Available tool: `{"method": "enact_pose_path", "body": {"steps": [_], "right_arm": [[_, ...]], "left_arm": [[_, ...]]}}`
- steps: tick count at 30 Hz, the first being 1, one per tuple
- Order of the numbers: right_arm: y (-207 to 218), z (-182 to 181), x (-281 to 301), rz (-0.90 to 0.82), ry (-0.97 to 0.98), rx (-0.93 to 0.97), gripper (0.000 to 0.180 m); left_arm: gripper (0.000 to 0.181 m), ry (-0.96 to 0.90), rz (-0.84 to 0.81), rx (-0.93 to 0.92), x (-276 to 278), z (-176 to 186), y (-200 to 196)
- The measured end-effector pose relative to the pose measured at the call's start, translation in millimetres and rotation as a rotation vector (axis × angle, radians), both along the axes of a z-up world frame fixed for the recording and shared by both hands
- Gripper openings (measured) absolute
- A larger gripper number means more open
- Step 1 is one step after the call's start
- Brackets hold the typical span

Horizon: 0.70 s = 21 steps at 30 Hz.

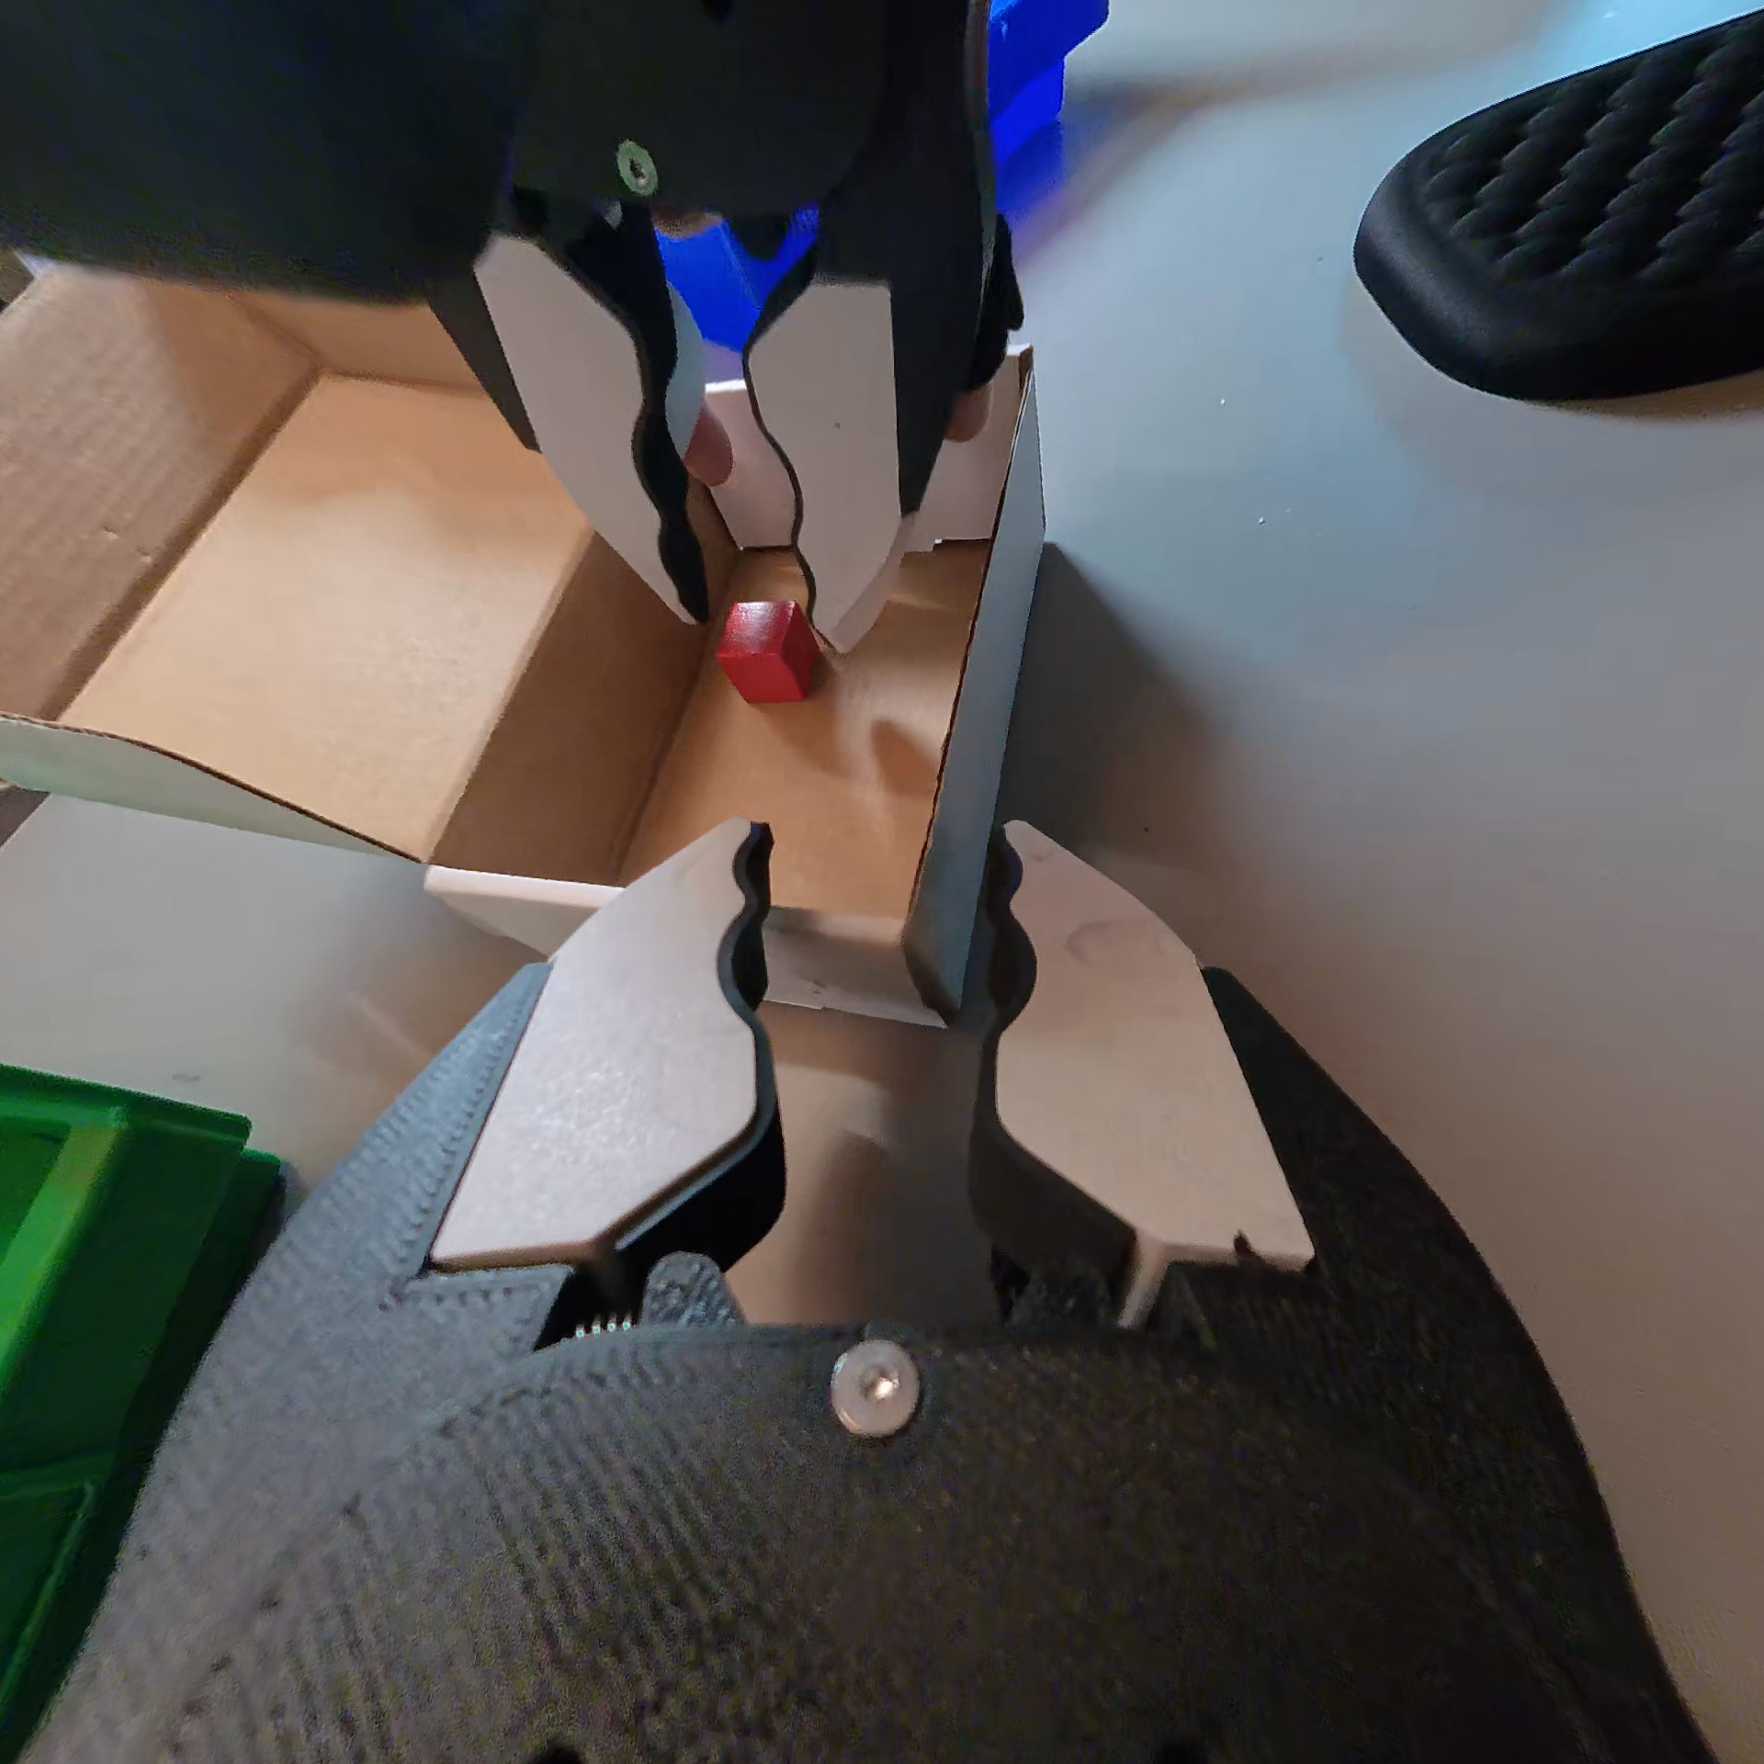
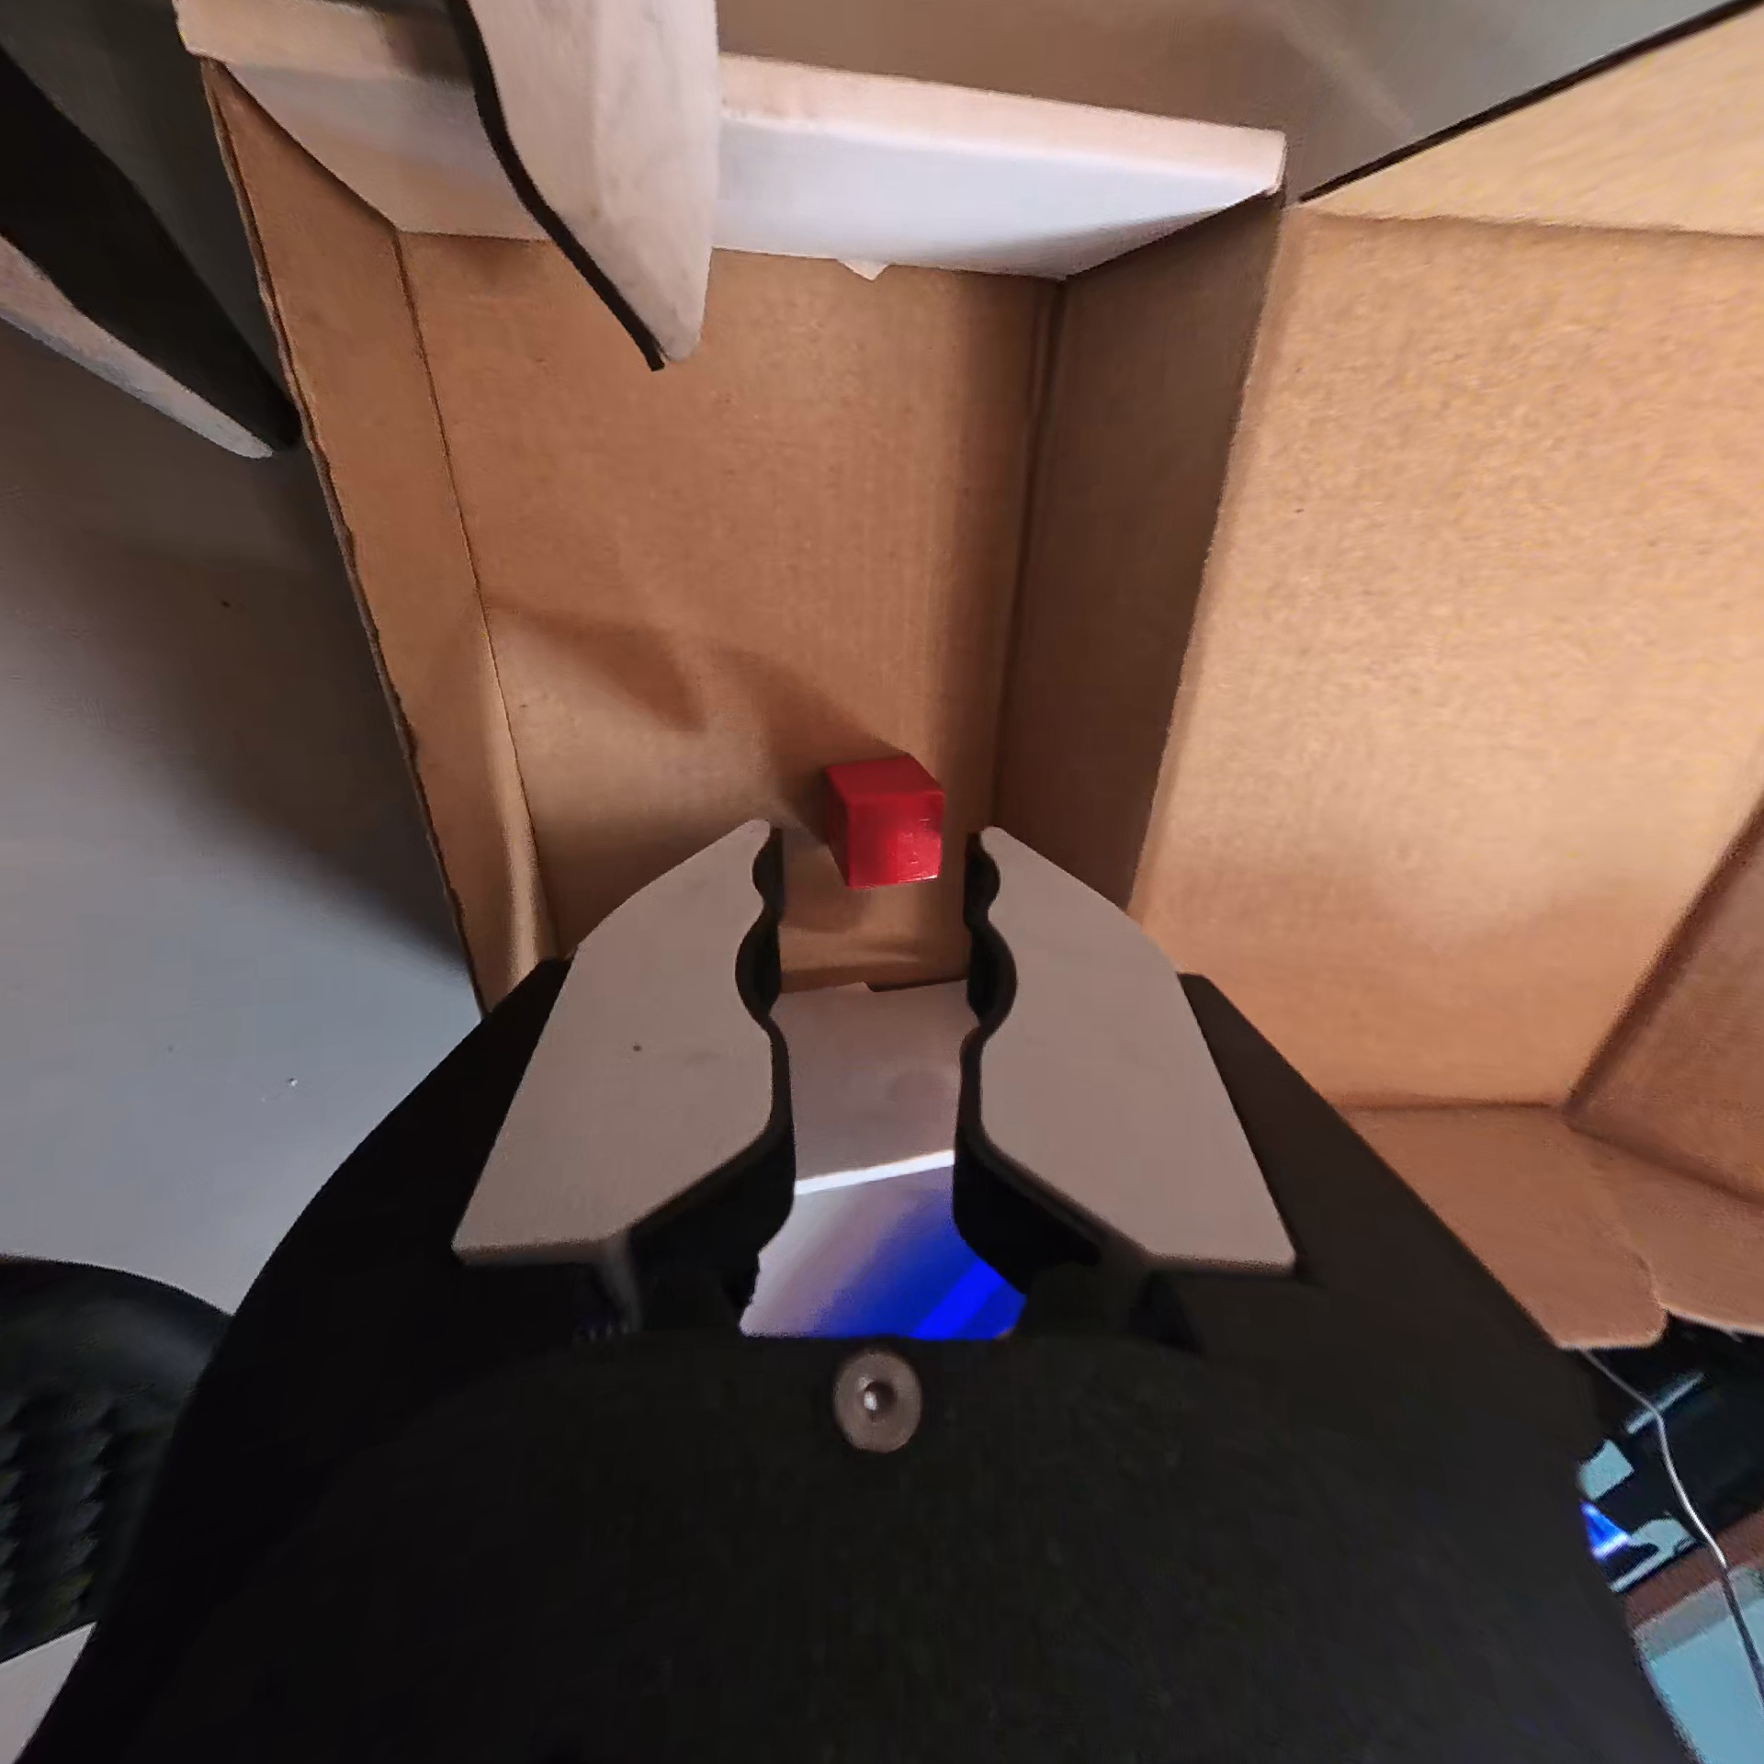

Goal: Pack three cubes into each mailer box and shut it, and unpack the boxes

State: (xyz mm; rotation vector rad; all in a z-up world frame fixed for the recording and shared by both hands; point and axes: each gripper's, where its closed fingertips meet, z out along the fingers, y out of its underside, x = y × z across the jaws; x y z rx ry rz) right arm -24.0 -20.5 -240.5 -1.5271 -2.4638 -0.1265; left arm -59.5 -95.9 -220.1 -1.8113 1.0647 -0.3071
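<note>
One red cube (image 1: pixel 768 651) lies on the floor of the open mailer box (image 1: pixel 334 611), close to the box's far end wall and near its inner fold wall. The box sits on the pale bench (image 1: pixel 1336 668), its lid spread flat to one side.

The left tool (image 1: pixel 878 916) is held low at the near end of the box, its jaws parted moderately and straddling the near corner: the upright outer side wall (image 1: pixel 993 687) stands between its fingers, just beside the right one, but whether that finger touches it is unclear. The right tool (image 2: pixel 873 859) reaches down steeply from the opposite end, tips inside the box, jaws parted a little wider than the cube and holding nothing. In the left wrist view its tips sit just above and either side of the cube; contact cannot be made out.

A fingertip (image 1: pixel 708 449) of the person shows behind the right tool. A blue bin (image 1: pixel 1026 86) beyond the box is mostly hidden by that tool. A green bin (image 1: pixel 105 1289) is cut off at the left edge, and a black textured pad (image 1: pixel 1575 220) at the top right corner. The upper part of the right tool is blurred.
</note>
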Motion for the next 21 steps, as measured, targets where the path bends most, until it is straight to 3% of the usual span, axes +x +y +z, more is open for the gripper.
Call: {"method": "enact_pose_path", "body": {"steps": [7,14,21], "right_arm": [[-1,-3,-5,0.026,0.027,-0.016,0.021],[11,73,9,-0.045,0.198,-0.029,0.021],[88,128,88,-0.257,0.142,0.121,0.021]], "left_arm": [[0.050,-0.027,0.005,-0.016,-1,2,-1],[0.054,-0.083,0.012,0.001,-2,15,-3],[0.056,-0.102,0.030,0.023,-5,24,-1]]}}
